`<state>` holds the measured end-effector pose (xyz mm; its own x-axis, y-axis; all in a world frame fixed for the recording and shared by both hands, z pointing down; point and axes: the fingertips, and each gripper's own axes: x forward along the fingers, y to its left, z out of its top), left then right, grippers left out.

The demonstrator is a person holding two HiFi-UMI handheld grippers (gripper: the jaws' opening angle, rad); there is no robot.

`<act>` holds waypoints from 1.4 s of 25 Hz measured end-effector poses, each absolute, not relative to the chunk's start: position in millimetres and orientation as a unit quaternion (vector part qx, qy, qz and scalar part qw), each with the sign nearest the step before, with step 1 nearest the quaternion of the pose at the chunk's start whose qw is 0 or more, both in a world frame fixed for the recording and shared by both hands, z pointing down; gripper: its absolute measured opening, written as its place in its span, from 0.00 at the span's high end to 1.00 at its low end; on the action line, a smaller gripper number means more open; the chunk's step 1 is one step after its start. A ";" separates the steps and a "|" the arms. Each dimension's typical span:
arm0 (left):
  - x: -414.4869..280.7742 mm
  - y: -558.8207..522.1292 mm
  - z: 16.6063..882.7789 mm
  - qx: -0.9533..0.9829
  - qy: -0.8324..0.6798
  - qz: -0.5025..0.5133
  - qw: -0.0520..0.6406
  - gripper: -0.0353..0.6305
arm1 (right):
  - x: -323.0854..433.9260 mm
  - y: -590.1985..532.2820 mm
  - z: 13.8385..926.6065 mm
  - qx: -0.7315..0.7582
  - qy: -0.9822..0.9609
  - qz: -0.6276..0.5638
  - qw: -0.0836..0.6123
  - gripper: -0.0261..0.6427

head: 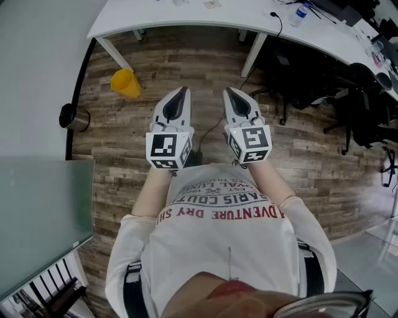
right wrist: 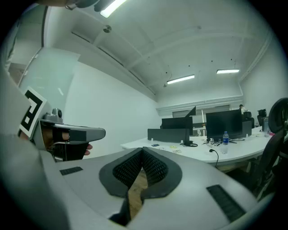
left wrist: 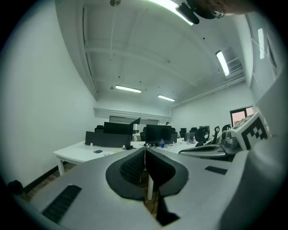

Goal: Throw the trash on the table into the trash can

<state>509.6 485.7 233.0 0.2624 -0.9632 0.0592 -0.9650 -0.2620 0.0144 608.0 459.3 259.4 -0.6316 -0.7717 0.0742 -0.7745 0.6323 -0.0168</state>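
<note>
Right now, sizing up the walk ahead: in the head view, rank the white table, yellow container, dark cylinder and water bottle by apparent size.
1. white table, by far largest.
2. yellow container and dark cylinder: about alike, not ranked.
3. water bottle, smallest, though it stands farther from the camera.
</note>
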 end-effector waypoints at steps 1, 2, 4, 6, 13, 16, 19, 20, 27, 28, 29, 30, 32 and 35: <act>508.4 484.6 235.2 0.794 -0.608 0.020 0.026 0.91 | 607.0 458.1 261.2 0.428 -0.903 0.025 0.030 0.92; 507.4 483.7 237.3 0.793 -0.608 0.021 0.027 0.91 | 606.1 457.0 262.8 0.427 -0.903 0.026 0.031 0.92; 506.5 482.3 240.6 0.792 -0.609 0.023 0.031 0.91 | 605.6 455.2 265.2 0.427 -0.903 0.029 0.030 0.92; 507.2 481.5 243.0 0.792 -0.609 0.024 0.033 0.91 | 607.1 453.6 266.9 0.431 -0.902 0.030 0.029 0.92; 508.4 471.8 249.3 0.788 -0.614 0.029 0.042 0.91 | 613.2 441.6 270.3 0.435 -0.899 0.050 0.019 0.92; 503.2 467.7 250.0 0.784 -0.619 0.030 0.043 0.91 | 614.0 435.7 273.8 0.435 -0.898 0.057 0.022 0.92; 497.3 458.7 252.3 0.782 -0.621 0.033 0.046 0.91 | 613.2 425.3 281.5 0.439 -0.896 0.070 0.024 0.92; 495.3 454.0 253.5 0.783 -0.620 0.033 0.048 0.91 | 611.7 420.9 285.4 0.439 -0.895 0.075 0.026 0.92; 466.2 393.8 257.9 0.792 -0.607 0.031 0.050 0.91 | 582.8 360.9 294.8 0.450 -0.889 0.081 0.040 0.92; 459.9 382.3 258.0 0.794 -0.605 0.031 0.050 0.91 | 577.3 348.8 294.4 0.453 -0.887 0.080 0.041 0.92; 452.4 369.8 257.5 0.796 -0.603 0.029 0.051 0.91 | 570.9 335.8 294.1 0.457 -0.885 0.079 0.044 0.92; 443.5 356.4 256.2 0.797 -0.601 0.026 0.052 0.91 | 563.1 322.4 293.5 0.460 -0.883 0.079 0.047 0.92; 421.6 326.7 251.6 0.800 -0.597 0.019 0.055 0.91 | 543.4 294.5 290.8 0.465 -0.881 0.077 0.052 0.92; 384.6 274.7 243.5 0.801 -0.595 0.019 0.057 0.91 | 509.9 249.4 283.4 0.469 -0.878 0.073 0.059 0.92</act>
